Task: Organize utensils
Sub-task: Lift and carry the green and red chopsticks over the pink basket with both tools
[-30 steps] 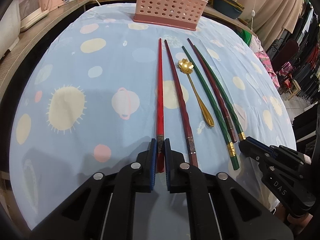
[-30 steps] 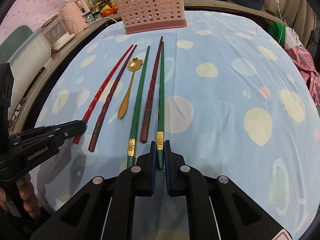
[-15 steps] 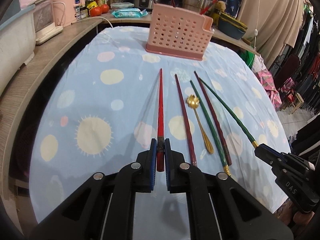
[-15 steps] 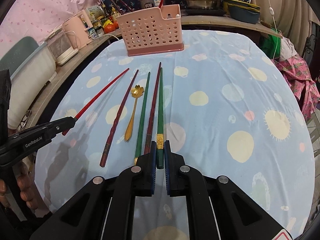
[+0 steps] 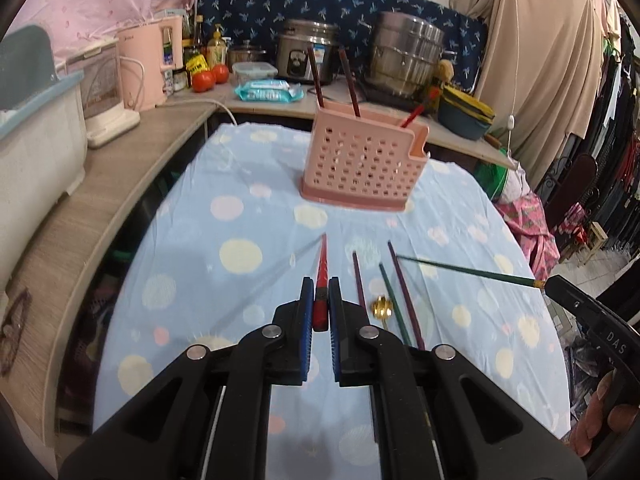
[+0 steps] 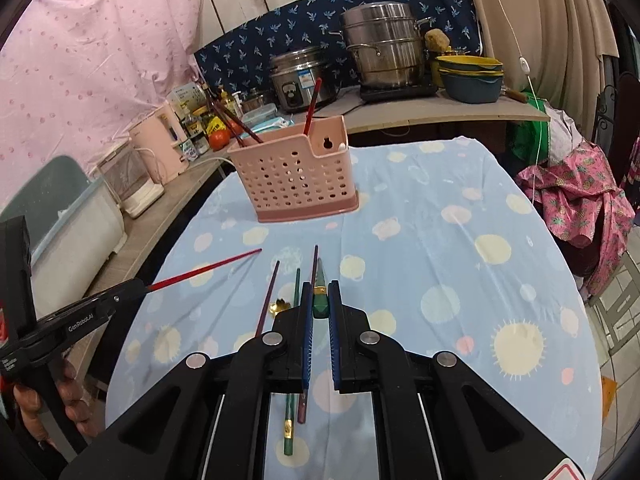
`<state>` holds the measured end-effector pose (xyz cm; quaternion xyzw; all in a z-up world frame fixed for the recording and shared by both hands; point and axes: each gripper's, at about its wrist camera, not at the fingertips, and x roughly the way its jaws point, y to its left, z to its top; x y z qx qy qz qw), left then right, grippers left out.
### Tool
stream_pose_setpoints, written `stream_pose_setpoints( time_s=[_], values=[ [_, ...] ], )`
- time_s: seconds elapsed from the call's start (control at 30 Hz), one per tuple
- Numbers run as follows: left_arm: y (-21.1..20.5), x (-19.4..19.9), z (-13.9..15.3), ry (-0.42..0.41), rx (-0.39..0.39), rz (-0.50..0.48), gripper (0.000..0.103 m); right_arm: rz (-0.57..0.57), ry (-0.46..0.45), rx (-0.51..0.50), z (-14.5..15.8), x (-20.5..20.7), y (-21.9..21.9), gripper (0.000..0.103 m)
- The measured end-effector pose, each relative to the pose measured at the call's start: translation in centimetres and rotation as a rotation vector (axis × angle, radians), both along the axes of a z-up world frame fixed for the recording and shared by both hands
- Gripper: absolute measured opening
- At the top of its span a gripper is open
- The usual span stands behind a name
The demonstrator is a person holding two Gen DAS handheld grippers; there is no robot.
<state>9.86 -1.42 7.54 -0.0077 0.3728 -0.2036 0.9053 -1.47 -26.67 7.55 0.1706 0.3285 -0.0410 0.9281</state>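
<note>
Above the counter's [image 5: 192,264] near edge, left gripper [image 5: 321,312] jaws clamp the red chopstick [image 5: 322,270], right gripper [image 6: 320,310] jaws the green chopstick [image 6: 320,300], butt-gripped, tips toward the pink basket [image 5: 360,164] for dropping in.

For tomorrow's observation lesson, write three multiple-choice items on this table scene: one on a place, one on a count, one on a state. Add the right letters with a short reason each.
1. Where does the pink basket stand?
A. On the spotted cloth, beyond the chopsticks
B. On the wooden counter
C. Under the table

2. How many chopsticks lie on the cloth, held by no gripper?
A. One
B. Three
C. Six

3. What is the left gripper doing?
A. Open over the spoon
B. Shut on the red chopstick
C. Shut with nothing in it

Answers:
1 A, its base rests on the cloth past the chopstick tips.
2 B, two dark red ones and one green lie flat beside the gold spoon.
3 B, the red chopstick sits clamped between its blue pads; the right gripper likewise holds the green chopstick.
</note>
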Motion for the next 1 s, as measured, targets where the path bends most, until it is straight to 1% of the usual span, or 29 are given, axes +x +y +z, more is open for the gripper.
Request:
stream_pose_setpoints(
  time_s=[0.37, 0.6, 0.8, 1.0],
  values=[
    [-0.6, 3.6, 3.8, -0.066, -0.033, 0.032, 0.007, -0.021, -0.086, -0.026, 3.4, 3.1, -1.5, 0.007],
    [-1.5, 6.0, 6.7, -0.125, -0.048, 0.047, 0.007, -0.031, -0.136, -0.035, 5.6, 5.3, -2.3, 0.007],
    [-2.2, 7.8, 9.4, -0.18, -0.067, 0.053, 0.007, -0.042, -0.183, -0.008, 7.5, 7.2, -3.3, 0.007],
    [-2.7, 9.4, 12.8, -0.245, -0.098, 0.063, 0.007, -0.049, -0.255, 0.017, 9.9, 8.9, -3.9, 0.007]
  ],
)
